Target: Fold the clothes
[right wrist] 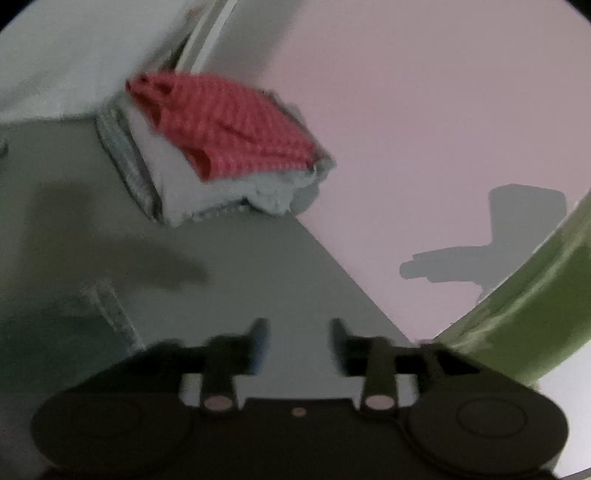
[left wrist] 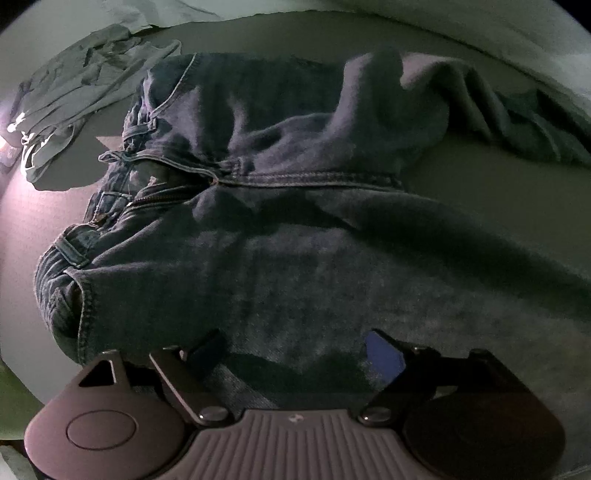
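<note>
A pair of dark blue jeans (left wrist: 280,206) lies spread on the grey surface in the left wrist view, waistband and open fly to the left, legs running right. My left gripper (left wrist: 295,354) is open, its fingers wide apart low over the denim of the near leg. My right gripper (right wrist: 297,341) is open and empty over bare grey surface. A stack of folded clothes (right wrist: 229,155), red checked piece on top of white and grey ones, lies ahead of it. A denim edge (right wrist: 107,310) shows blurred at the left.
A crumpled grey-green garment (left wrist: 85,92) lies at the far left beyond the jeans. Pale bedding (left wrist: 480,26) runs along the back. A green rim (right wrist: 524,295) curves at the right of the right wrist view, beside a bright lit patch of surface.
</note>
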A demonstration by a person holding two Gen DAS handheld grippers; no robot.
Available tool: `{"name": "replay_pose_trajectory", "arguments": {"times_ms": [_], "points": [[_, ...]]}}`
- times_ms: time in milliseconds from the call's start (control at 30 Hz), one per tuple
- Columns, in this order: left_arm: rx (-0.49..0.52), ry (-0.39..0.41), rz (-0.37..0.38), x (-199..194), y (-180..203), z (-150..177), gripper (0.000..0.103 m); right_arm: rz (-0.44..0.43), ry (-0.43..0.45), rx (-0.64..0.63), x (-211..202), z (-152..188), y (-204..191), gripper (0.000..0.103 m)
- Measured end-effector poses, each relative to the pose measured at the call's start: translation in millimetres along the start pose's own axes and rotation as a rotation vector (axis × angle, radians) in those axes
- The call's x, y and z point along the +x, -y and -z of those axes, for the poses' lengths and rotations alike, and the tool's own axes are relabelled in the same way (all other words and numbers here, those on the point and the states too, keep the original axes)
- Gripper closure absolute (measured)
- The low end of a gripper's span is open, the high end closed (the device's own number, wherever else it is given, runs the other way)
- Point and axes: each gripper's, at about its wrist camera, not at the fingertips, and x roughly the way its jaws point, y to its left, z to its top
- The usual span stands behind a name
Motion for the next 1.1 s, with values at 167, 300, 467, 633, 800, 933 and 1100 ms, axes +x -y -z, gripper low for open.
{"name": "replay_pose_trajectory", "arguments": {"times_ms": [167, 300, 467, 633, 800, 933, 1100], "points": [[0.035, 0.022, -0.017, -5, -7, 3, 0.017, -0.210, 0.038, 0.023, -46, 31, -46, 0.049], [0.017, 0.034, -0.004, -9, -26, 3, 0.017, -0.412, 0.021, 0.024, -83, 48, -115, 0.053], [-0.035, 0.061, 0.009, -7, -63, -12, 0.017, -0.649, 0.019, -0.062, -140, 54, -208, 0.071], [-0.125, 0.127, 0.000, -3, -107, -43, 0.017, -0.688, 0.104, -0.214, -191, 44, -258, 0.071], [-0.241, 0.193, 0.062, 11, -156, -93, 0.014, -0.685, 0.103, -0.308, -195, 38, -282, 0.069], [-0.221, 0.233, 0.106, 34, -176, -146, 0.008, -0.642, 0.058, -0.259, -193, 29, -288, 0.060], [-0.123, 0.200, 0.116, 69, -152, -197, 0.008, -0.546, 0.038, -0.193, -179, 12, -302, 0.057]]}}
